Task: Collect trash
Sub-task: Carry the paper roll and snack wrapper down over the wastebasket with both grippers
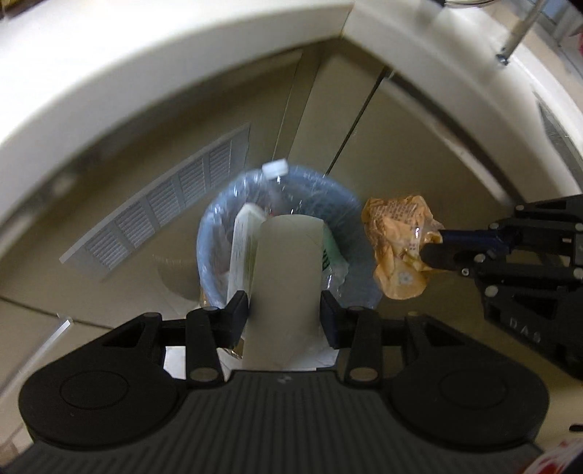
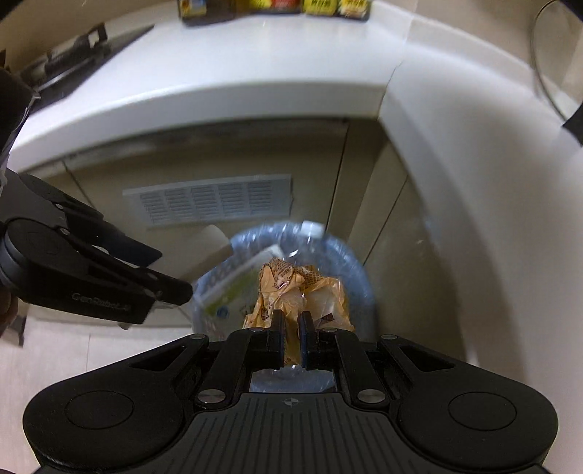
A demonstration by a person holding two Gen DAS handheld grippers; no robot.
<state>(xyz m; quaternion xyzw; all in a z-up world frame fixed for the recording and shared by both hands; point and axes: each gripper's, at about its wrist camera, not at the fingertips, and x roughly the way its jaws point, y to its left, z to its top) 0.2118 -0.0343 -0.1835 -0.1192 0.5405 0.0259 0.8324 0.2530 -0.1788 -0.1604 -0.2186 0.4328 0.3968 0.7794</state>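
The left hand-held gripper [image 1: 284, 310] pinches a cardboard tube [image 1: 288, 277] between its pads, above the bin [image 1: 218, 222] lined with a clear bag. The right hand-held gripper [image 2: 291, 330] is pressed together on a crumpled orange wrapper [image 2: 288, 288] — also over the bin, which already holds a plastic bottle [image 1: 275, 171] and a carton [image 1: 242, 248].

Trash bin [image 1: 288, 233] on floor [image 1: 29, 328], before cabinet doors [image 1: 328, 120], below inner corner of tabletop [image 1: 145, 62]. In bin: bottle [image 1: 275, 171] at far rim, flat carton [image 1: 242, 251] leaning at left. Vent grille [image 1: 160, 197] on cabinet front, left of and behind bin. Cardboard tube [image 1: 288, 284] in left claw [image 1: 284, 310], above bin. Crumpled wrapper [image 1: 397, 248] in right claw [image 1: 433, 248], just right of tube, over right rim of bin. Jars [image 2: 277, 7] at back of tabletop.
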